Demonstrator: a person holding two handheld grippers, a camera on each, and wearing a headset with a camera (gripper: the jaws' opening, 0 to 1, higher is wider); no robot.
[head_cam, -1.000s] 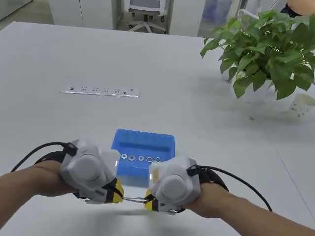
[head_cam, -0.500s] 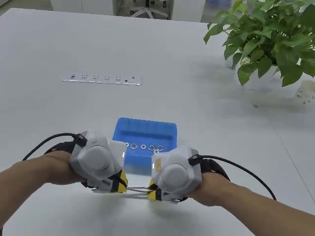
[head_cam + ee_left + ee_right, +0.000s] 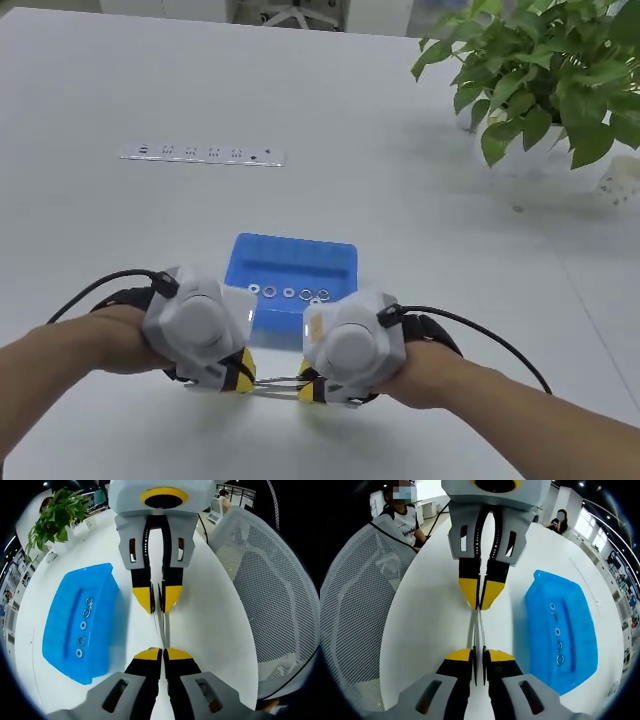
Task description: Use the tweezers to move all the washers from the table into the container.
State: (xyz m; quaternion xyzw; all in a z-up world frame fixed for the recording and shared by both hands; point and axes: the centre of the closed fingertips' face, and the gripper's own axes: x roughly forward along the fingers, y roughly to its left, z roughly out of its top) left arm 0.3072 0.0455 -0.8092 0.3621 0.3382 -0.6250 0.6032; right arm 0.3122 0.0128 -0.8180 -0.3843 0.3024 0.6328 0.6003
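Note:
Thin metal tweezers [image 3: 275, 382] hang between my two grippers, which face each other tip to tip near the table's front edge. My left gripper [image 3: 162, 652] is shut on one end and my right gripper [image 3: 479, 655] is shut on the other end. In the head view the left gripper [image 3: 245, 373] is on the left and the right gripper [image 3: 305, 387] on the right. Just behind them lies the blue container [image 3: 290, 248] with several washers [image 3: 290, 293] in a row inside. The left gripper view also has the container [image 3: 60, 630] and washers [image 3: 82, 626].
A white power strip [image 3: 202, 155] lies further back on the left. A potted plant [image 3: 540, 70] and a small white cup [image 3: 620, 182] stand at the back right. A mesh chair [image 3: 270, 605] sits past the table's near edge.
The head camera has shifted, so the table sits a little higher in view. Both grippers remain tip to tip on the tweezers, with no clear move of their own.

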